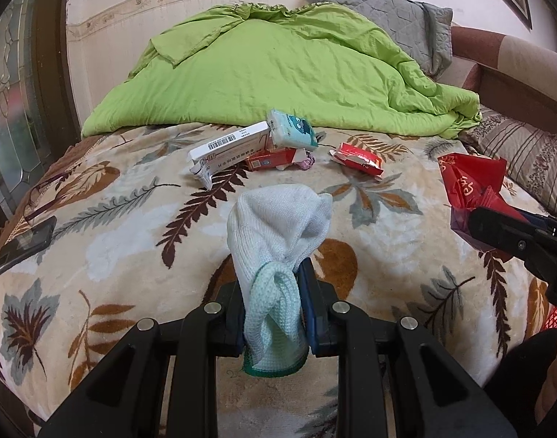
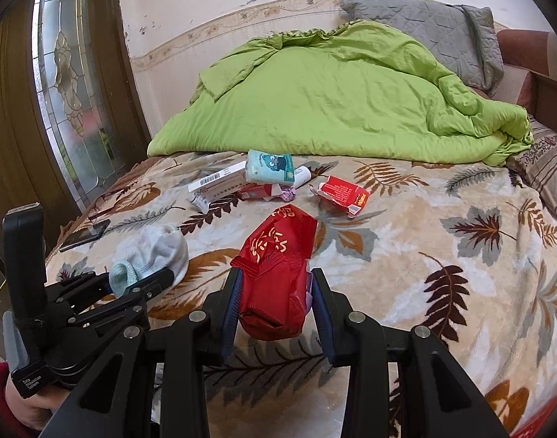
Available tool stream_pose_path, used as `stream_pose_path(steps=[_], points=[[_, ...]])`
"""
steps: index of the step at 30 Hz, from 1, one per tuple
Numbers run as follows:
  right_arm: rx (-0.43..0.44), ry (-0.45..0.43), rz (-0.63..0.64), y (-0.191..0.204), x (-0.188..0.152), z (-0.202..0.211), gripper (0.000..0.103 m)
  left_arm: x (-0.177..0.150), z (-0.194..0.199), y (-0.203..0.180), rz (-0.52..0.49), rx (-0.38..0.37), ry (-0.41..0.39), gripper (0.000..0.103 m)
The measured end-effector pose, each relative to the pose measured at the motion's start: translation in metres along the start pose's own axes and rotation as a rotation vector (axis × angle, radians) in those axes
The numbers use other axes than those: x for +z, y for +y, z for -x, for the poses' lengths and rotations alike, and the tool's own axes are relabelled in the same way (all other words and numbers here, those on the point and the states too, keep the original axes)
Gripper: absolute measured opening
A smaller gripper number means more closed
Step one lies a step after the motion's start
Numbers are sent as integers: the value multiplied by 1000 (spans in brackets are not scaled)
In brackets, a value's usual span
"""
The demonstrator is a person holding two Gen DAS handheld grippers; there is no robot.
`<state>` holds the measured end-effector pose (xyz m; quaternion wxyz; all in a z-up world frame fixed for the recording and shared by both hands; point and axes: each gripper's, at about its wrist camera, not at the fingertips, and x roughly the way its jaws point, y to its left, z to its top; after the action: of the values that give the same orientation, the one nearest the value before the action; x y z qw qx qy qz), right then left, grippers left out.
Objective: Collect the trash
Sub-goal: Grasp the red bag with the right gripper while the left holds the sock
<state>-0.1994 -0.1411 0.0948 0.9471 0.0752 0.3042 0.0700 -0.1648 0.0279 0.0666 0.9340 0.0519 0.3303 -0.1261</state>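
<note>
My left gripper (image 1: 271,273) is shut on a white and pale green sock (image 1: 278,226), which sticks up between its blue pads over the leaf-patterned blanket (image 1: 114,219). My right gripper (image 2: 275,284) is shut on a crumpled red packet (image 2: 275,266) with gold lettering; that red packet (image 1: 472,182) also shows at the right edge of the left wrist view. Farther up the bed lies a pile of trash: a white barcode box (image 1: 231,146), a tissue pack (image 1: 293,127), a red carton (image 1: 271,158) and a torn red wrapper (image 1: 358,158).
A green duvet (image 1: 278,73) and a grey pillow (image 1: 380,14) fill the head of the bed. A dark phone (image 1: 23,244) lies near the left edge of the blanket. A wooden door with patterned glass (image 2: 66,102) stands at the left. A hand and red sleeve (image 2: 8,401) hold the left gripper.
</note>
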Motion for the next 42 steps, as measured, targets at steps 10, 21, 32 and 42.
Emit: stream_pose_path(steps=[10,21,32,42], points=[[3,-1,-1,0,0,-1,40,-2,-2,-2,-6,0,2,23],[3,-1,-1,0,0,-1,40,-5,-1,-3,-11,0,1,23],[4,-1,-2,0,0,0,40,-5,0,-4,-14,0,-2,23],[3,-2,-2,0,0,0,40,-5,1,-5,-17,0,-4,23]])
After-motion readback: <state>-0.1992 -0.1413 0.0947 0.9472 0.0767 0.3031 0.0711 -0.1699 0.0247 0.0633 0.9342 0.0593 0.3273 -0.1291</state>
